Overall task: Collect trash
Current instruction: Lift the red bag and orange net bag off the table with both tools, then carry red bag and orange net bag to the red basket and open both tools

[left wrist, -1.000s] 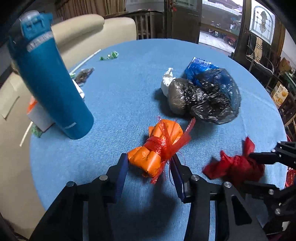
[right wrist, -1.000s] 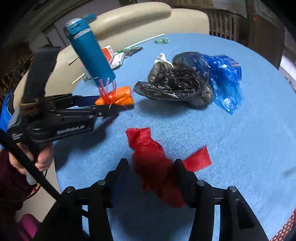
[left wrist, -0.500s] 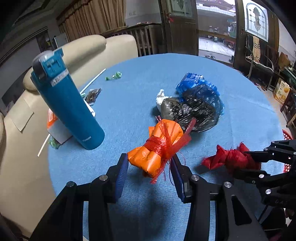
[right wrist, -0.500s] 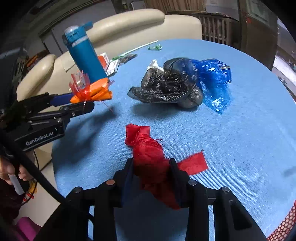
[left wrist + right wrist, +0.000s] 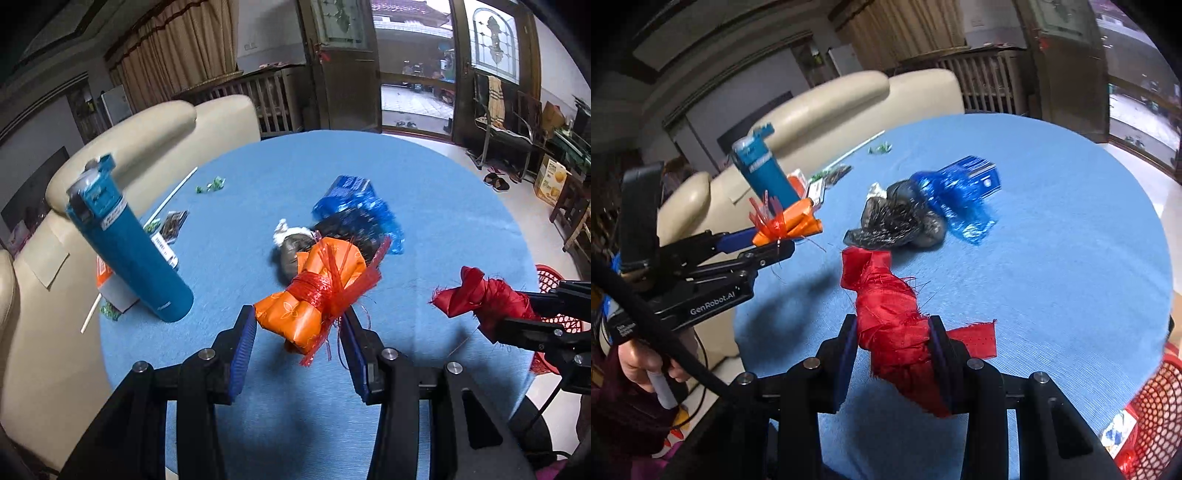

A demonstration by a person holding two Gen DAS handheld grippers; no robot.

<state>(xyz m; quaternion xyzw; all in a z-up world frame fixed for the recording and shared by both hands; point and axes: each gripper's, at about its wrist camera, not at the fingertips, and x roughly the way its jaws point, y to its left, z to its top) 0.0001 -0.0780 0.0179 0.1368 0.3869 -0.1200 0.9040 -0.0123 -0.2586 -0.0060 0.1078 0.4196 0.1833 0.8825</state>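
Note:
My left gripper (image 5: 299,350) is shut on an orange bundle tied with red netting (image 5: 314,295), held in the air above the blue tablecloth (image 5: 424,206). From the right wrist view the same bundle (image 5: 798,223) sits in the left gripper (image 5: 775,240) at the left. My right gripper (image 5: 892,350) is shut on a crumpled red wad (image 5: 886,321), lifted off the cloth; a flat red strip sticks out to its right. The red wad (image 5: 480,295) also shows at the right of the left wrist view. A black bag with a blue bag (image 5: 923,214) lies mid-table.
A tall blue bottle (image 5: 129,243) stands at the table's left beside a small carton, wrappers and a straw. A red mesh basket (image 5: 1145,406) sits below the table's right edge. A cream sofa (image 5: 147,136) stands behind the table. A hand (image 5: 646,365) grips the left tool's handle.
The right jaws have closed on the red wad. Both grippers have risen from the table with their loads, and the table now looks smaller and farther below.

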